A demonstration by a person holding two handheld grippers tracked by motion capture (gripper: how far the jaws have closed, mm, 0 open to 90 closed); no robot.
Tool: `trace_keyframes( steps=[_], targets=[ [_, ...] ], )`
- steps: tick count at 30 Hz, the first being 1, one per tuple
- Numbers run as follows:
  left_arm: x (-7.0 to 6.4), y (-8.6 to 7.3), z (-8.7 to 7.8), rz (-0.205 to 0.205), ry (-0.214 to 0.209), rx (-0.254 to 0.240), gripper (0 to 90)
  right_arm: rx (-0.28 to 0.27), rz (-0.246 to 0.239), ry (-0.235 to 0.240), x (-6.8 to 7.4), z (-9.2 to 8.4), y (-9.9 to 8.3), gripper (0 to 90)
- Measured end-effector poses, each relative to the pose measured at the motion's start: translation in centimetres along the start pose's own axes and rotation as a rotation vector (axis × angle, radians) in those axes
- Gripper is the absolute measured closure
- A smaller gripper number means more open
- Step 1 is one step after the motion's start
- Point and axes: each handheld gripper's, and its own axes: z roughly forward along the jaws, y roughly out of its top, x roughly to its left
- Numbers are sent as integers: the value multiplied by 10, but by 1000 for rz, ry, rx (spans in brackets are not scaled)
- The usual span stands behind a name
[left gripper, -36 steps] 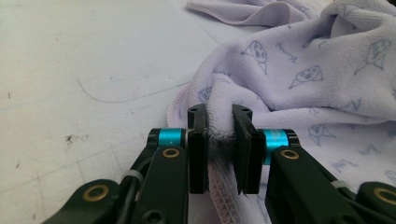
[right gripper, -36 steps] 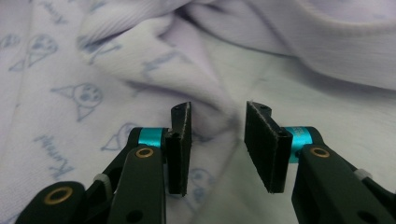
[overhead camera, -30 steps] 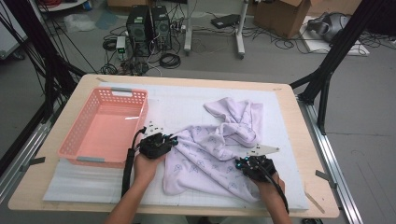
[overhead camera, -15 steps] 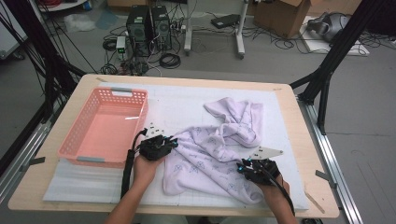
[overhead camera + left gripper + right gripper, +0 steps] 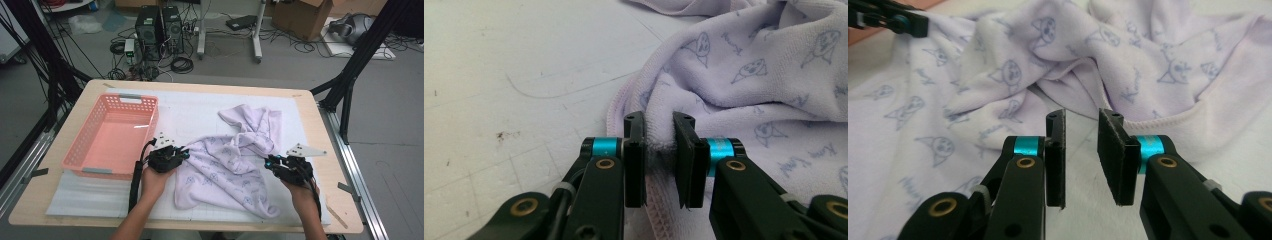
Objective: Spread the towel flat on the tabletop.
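A pale lilac towel [image 5: 230, 160] with small cat prints lies crumpled on the white mat. My left gripper [image 5: 186, 153] is at the towel's left edge. In the left gripper view, that gripper [image 5: 659, 125] is shut on a bunched fold of the hemmed towel [image 5: 764, 75] edge. My right gripper [image 5: 268, 162] hovers at the towel's right side. In the right gripper view its jaws [image 5: 1081, 122] have just been opening and stand open. Only bare mat lies between them, and the towel [image 5: 1013, 65] is just beyond the tips. The left gripper [image 5: 898, 22] is at the far upper left.
A pink plastic basket [image 5: 150, 125] stands empty on the left of the table, close to my left hand. The white mat [image 5: 190, 112] covers most of the wooden table [image 5: 310, 125]. Computers and cables lie on the floor beyond the far edge.
My right gripper has let go of the towel's edge and lifted slightly away toward the right. The left gripper has kept still on its fold.
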Motion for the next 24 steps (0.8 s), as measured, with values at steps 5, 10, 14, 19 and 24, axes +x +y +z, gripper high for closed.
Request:
trace_keyframes(
  steps=[5, 10, 14, 19, 24],
  targets=[
    [0, 0, 0, 1, -4, -2, 762, 96, -28, 80, 10, 37, 7, 647],
    [0, 0, -1, 3, -10, -5, 762, 216, -116, 133, 29, 63, 6, 606],
    [0, -1, -1, -3, -14, -8, 762, 219, -135, 116, 31, 61, 7, 833],
    [0, -3, -1, -7, -15, -5, 762, 122, -61, -30, 19, 44, 7, 851],
    [-1, -4, 1, -3, -28, -6, 760, 96, -6, -162, 5, 32, 1, 856]
  ],
)
